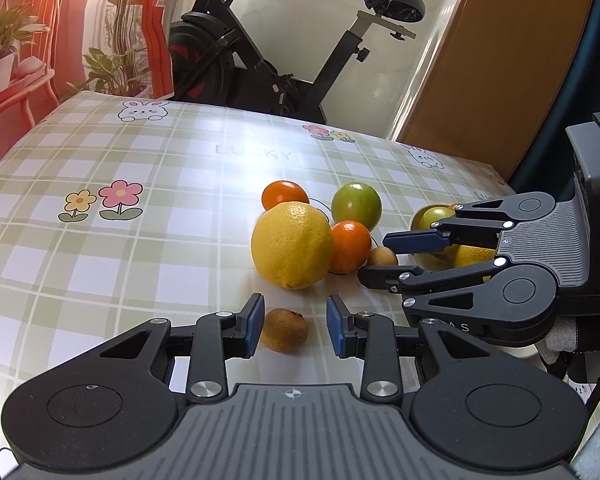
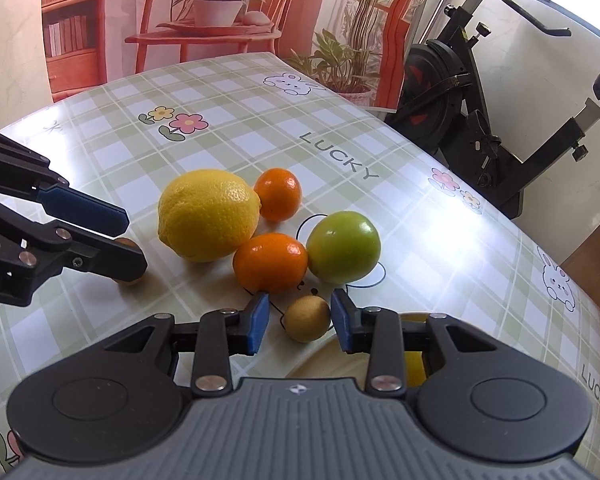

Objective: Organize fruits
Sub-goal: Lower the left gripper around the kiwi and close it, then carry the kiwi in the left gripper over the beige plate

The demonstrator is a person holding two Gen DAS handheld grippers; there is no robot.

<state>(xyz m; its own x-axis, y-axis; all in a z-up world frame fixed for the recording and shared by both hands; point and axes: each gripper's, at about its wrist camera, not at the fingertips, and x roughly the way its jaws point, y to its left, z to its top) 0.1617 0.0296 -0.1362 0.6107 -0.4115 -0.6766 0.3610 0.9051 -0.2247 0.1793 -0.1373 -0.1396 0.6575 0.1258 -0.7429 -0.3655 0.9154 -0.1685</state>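
Note:
A big lemon (image 1: 292,245) (image 2: 208,214), two oranges (image 1: 350,246) (image 1: 285,195) (image 2: 270,263) (image 2: 278,194) and a green fruit (image 1: 356,205) (image 2: 343,246) lie clustered on the checked tablecloth (image 1: 140,240). My left gripper (image 1: 295,326) is open around a brown kiwi (image 1: 285,329), its left pad close to it. My right gripper (image 2: 300,322) is open around a second kiwi (image 2: 306,318) (image 1: 383,257), the right pad nearly touching. A bowl (image 1: 420,216) behind the right gripper holds a green fruit (image 1: 438,216) and a yellow one (image 1: 472,256).
The bowl's rim (image 2: 324,360) shows under the right gripper. An exercise bike (image 1: 284,56) stands past the table's far edge. A red plant backdrop (image 2: 220,20) hangs to the left, a wooden door (image 1: 500,60) to the right.

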